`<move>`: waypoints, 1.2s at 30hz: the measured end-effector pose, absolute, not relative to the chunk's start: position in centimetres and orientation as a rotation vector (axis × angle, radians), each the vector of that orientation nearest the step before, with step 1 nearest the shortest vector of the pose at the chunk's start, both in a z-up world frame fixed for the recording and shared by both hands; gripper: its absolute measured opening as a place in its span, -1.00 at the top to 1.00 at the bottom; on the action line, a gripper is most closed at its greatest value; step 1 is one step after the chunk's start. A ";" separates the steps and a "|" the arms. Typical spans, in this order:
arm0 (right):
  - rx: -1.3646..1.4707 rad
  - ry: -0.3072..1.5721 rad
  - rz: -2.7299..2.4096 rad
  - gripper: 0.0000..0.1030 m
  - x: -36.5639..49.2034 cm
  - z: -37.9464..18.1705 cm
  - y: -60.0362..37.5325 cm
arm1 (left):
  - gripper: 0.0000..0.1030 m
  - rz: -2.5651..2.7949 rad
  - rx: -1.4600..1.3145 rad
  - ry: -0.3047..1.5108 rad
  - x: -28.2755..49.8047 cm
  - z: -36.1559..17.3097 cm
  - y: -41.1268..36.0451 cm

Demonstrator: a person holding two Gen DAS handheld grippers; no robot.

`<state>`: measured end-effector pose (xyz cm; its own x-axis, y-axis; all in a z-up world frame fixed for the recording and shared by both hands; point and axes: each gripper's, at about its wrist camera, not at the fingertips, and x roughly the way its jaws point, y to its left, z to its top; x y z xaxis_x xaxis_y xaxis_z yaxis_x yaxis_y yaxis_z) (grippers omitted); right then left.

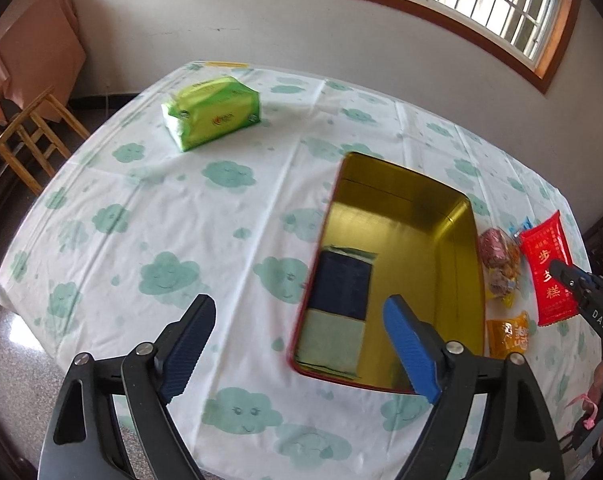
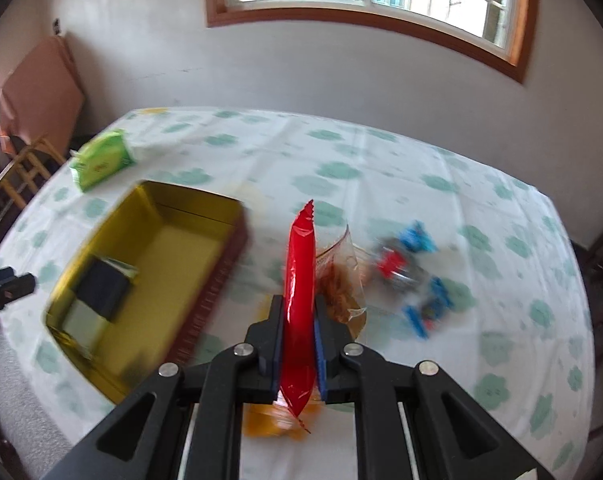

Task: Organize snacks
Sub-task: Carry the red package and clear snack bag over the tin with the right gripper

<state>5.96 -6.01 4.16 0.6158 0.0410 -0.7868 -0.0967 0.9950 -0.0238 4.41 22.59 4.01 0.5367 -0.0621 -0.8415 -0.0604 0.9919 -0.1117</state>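
Right gripper point(image 2: 298, 344) is clamped on a glossy red packet point(image 2: 299, 300), held edge-on above the table, its long axis pointing away along the fingers. The open tin point(image 2: 205, 280) lies to that gripper's left, gold and shiny inside, rectangular, with two flat packs at its near end. Left gripper point(image 1: 301, 344) hangs spread and empty over the tin's near end, so the right is the one placed to drop the packet in; other crinkly snacks point(image 2: 413, 276) lie on the cloud-print cloth point(image 2: 501, 320).

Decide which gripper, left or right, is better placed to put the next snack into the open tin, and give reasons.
Right. The right gripper is already shut on the red snack packet, with the tin just to its left. The left gripper is open and holds nothing.
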 end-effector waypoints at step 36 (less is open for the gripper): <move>0.246 1.049 0.347 0.62 9.9 -2.6 11.4 | -0.64 0.283 -0.262 1.036 2.2 2.4 34.6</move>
<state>9.92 11.40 -2.61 0.4519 0.3931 -0.8008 -0.1615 0.9189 0.3599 2.25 34.59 2.40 0.4794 0.1064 -0.8711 -0.3509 0.9331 -0.0792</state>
